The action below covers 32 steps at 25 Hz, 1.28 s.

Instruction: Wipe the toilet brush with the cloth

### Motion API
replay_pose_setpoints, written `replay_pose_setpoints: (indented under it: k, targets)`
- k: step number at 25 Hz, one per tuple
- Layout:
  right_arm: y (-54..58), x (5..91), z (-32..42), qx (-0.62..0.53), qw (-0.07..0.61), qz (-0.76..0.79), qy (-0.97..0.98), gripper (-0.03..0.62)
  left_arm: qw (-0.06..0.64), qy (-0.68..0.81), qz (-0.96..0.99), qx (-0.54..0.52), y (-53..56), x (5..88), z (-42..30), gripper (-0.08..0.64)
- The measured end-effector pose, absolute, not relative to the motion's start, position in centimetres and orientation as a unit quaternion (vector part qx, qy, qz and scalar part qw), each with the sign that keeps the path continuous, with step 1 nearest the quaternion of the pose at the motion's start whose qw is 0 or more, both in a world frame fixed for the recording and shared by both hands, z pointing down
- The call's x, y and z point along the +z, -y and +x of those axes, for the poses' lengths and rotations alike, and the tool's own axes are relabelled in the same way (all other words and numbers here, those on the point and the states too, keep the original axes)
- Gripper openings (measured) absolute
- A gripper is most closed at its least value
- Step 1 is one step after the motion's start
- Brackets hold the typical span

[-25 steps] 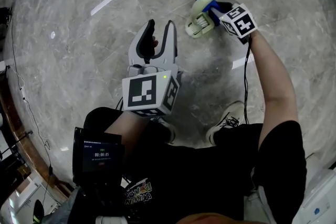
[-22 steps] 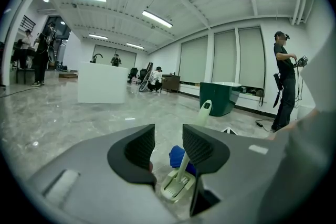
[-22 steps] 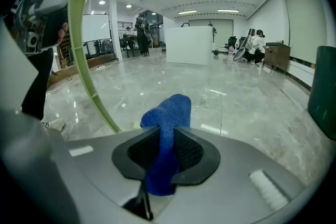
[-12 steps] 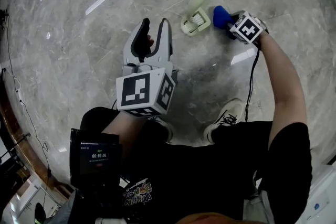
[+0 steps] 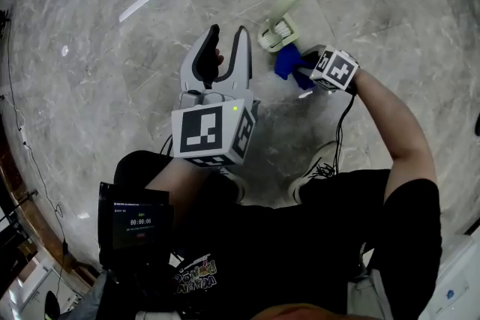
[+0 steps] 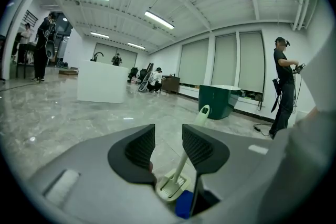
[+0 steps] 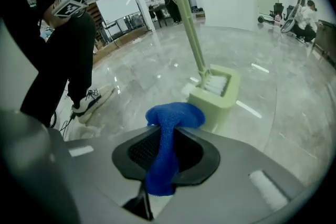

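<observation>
One right gripper (image 5: 301, 73) tilted downward, pinching cloth (image 5: 286, 62)

Head view overhead, gripper views low, sharing toilet brush (image 5: 282, 25)

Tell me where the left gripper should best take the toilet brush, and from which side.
Probably the slim handle, midway up, above the holder. Come level from the left gripper's side; its open jaws face that shaft, and the cloth crowds the base.

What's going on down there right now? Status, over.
Left tongs open, empty. Right tongs shut on blue cloth, close beside toilet brush. Nothing in the way.
</observation>
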State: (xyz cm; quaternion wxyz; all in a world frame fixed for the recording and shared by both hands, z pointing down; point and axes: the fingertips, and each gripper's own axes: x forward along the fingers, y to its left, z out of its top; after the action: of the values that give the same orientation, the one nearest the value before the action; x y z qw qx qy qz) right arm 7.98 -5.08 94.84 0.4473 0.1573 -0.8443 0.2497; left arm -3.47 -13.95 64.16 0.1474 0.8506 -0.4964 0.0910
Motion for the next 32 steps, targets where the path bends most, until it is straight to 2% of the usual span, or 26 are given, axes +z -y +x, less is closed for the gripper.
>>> replay_pose_setpoints:
  k: [4,10,14,21,26,32]
  targets:
    - [6.2,93.7,3.1,0.249,0.409,0.139,0.867,0.075,0.138,0.497,0.853,0.082,14.1,63.7,-3.4,0.164]
    - [5.6,92.2,0.9,0.245,0.417,0.123,0.867,0.075,0.139,0.5,0.851,0.081,13.8,62.2,-4.7,0.163]
    - [2.9,93.2,0.3,0.287,0.426,0.087,0.853,0.075,0.15,0.505,0.847,0.077,13.9,62.2,-5.2,0.161]
    - [-0.1,92.4,-4.0,0.297,0.388,0.037,0.872,0.075,0.159,0.508,0.844,0.073,14.5,62.4,-5.4,0.16]
    - [2.4,94.3,4.2,0.313,0.419,0.101,0.846,0.074,0.152,0.504,0.847,0.074,14.3,61.6,-5.4,0.16]
    - [8.6,93.8,16.7,0.365,0.412,0.237,0.801,0.074,0.15,0.498,0.85,0.086,13.5,62.2,-5.3,0.16]
